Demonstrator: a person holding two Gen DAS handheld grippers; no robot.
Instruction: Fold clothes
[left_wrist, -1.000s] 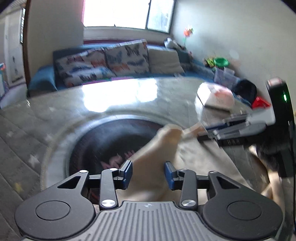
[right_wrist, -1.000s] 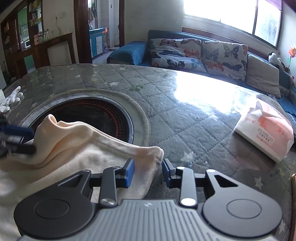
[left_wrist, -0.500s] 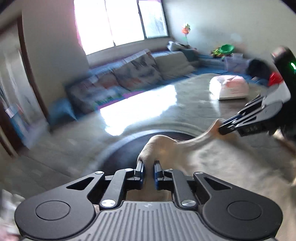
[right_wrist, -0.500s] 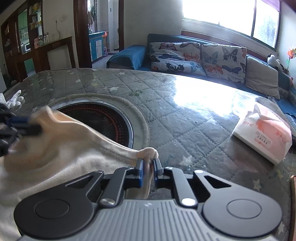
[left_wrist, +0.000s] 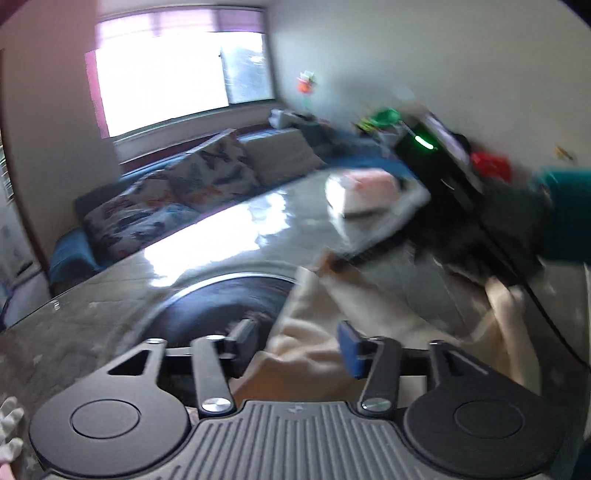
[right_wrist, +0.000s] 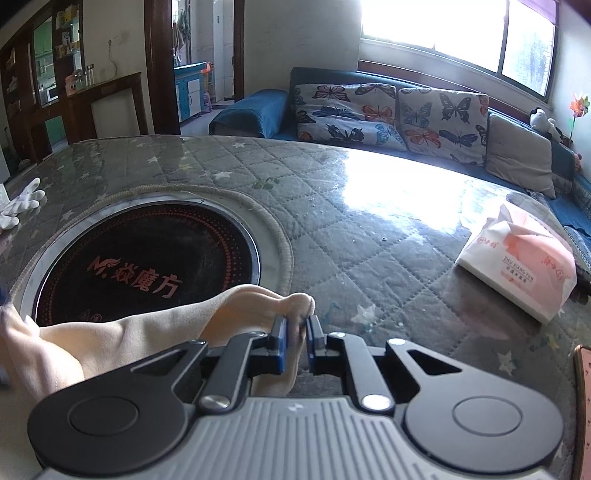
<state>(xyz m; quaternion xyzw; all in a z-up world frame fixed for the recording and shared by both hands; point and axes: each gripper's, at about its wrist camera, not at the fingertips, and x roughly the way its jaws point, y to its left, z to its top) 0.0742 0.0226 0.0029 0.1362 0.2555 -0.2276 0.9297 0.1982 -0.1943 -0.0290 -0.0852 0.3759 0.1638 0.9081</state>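
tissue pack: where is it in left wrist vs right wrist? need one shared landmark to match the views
Left wrist: tissue pack sits upper right of centre, blurred, on the far side of the table.
Right wrist: tissue pack lies at the right edge, mid-height, on the quilted table cover.
Shared landmark: the round black cooktop set in the table, partly covered by the cream cloth.

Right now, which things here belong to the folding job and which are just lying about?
Job: cream garment; right tool, shut on the garment's corner; left tool, open.

Lying about: tissue pack; white glove; round cooktop set in the table.
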